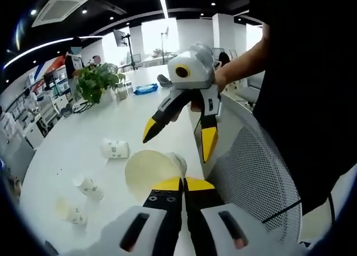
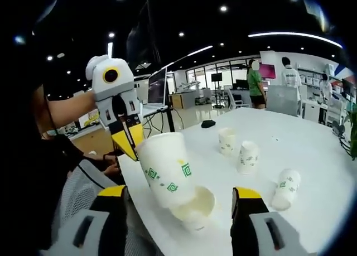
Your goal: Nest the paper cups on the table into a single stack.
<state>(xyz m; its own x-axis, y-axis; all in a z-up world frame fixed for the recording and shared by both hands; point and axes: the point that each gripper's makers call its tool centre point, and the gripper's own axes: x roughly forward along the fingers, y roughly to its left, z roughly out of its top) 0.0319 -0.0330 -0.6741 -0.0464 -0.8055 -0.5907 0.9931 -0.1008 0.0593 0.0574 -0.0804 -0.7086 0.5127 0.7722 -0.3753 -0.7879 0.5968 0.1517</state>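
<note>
Above the white surface (image 2: pixel 312 155), the left gripper (image 2: pixel 129 141) pinches a paper cup (image 2: pixel 166 175) over another cup (image 2: pixel 195 208) between the right gripper's (image 2: pixel 178 203) wide fingers (image 2: pixel 245 197), and should push straight.

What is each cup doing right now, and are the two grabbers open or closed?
Left hand-held gripper: shut on the rim of the held cup.
Right hand-held gripper: open, holding nothing.
Held cup: lifted and tilted, its bottom inside the cup below.
Cup below: open end up, at the table edge.
Two far cups: standing on the table.
Side cup: tipped over on the table.
</note>
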